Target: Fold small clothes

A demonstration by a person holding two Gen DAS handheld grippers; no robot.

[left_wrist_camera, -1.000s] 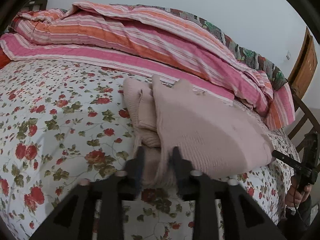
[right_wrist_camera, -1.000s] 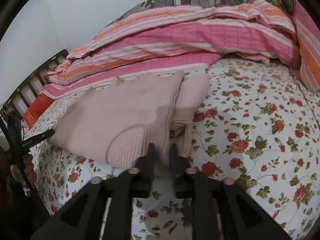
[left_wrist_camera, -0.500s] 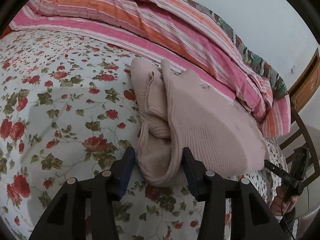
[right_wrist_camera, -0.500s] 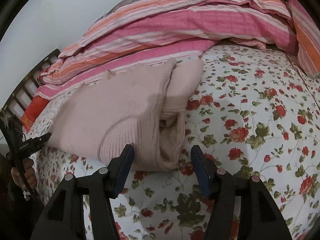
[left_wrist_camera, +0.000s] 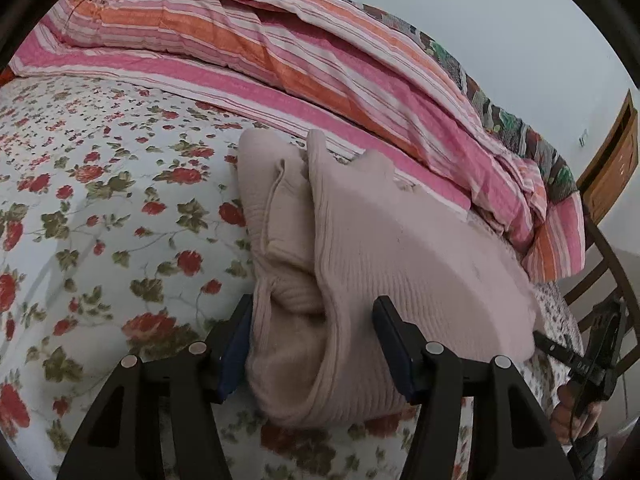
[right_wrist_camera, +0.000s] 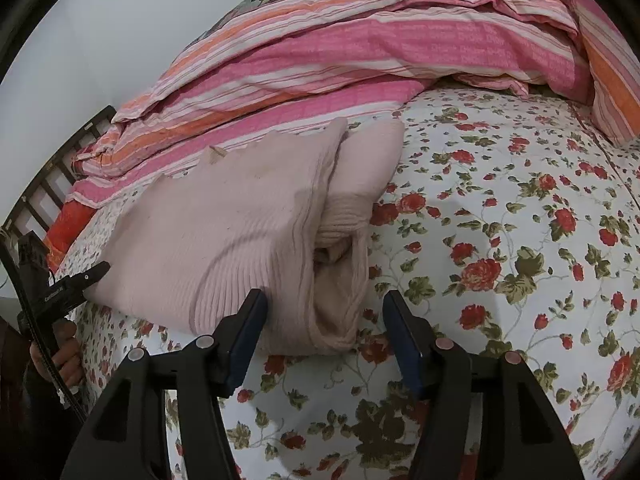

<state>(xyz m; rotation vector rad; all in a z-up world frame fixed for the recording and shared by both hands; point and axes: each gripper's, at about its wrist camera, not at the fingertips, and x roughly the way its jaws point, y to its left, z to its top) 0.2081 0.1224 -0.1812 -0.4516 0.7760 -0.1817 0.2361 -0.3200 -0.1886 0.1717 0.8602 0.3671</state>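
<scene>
you get soft, even, slightly dim light; faint shadows on the floral sheet (right_wrist_camera: 500, 208) (fisheye bends edges), corners black, perhaps slightly blurred.

Only one bit of print shows — small white lettering along the black body of the left gripper (right_wrist_camera: 66, 294), at about nine o'clock in the right wrist view; it is too small to make out. The same goes for the white marks on the right gripper (left_wrist_camera: 584, 368), at four o'clock in the left wrist view.
</scene>
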